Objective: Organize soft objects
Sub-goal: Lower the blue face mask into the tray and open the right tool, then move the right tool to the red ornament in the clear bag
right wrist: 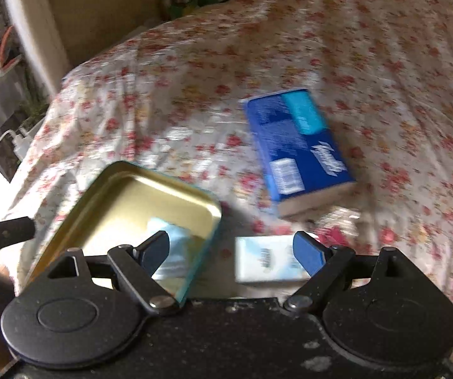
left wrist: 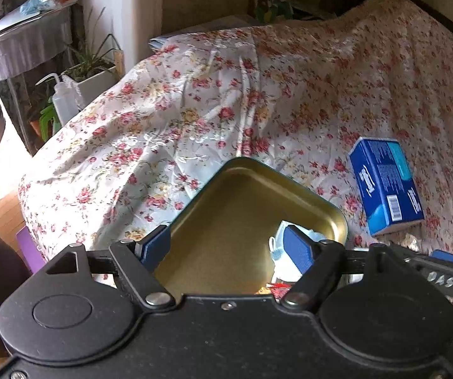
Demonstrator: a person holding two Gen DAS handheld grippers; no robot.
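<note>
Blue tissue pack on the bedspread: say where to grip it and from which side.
Grip the blue tissue pack across its two long sides, coming from above with the open right gripper. It lies flat on the bedspread, narrow enough to span, clear of the tin.

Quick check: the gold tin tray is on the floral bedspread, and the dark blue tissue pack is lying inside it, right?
Not quite. The dark blue tissue pack lies outside the gold tin tray, beside it on the floral bedspread. The right wrist view shows this.
</note>
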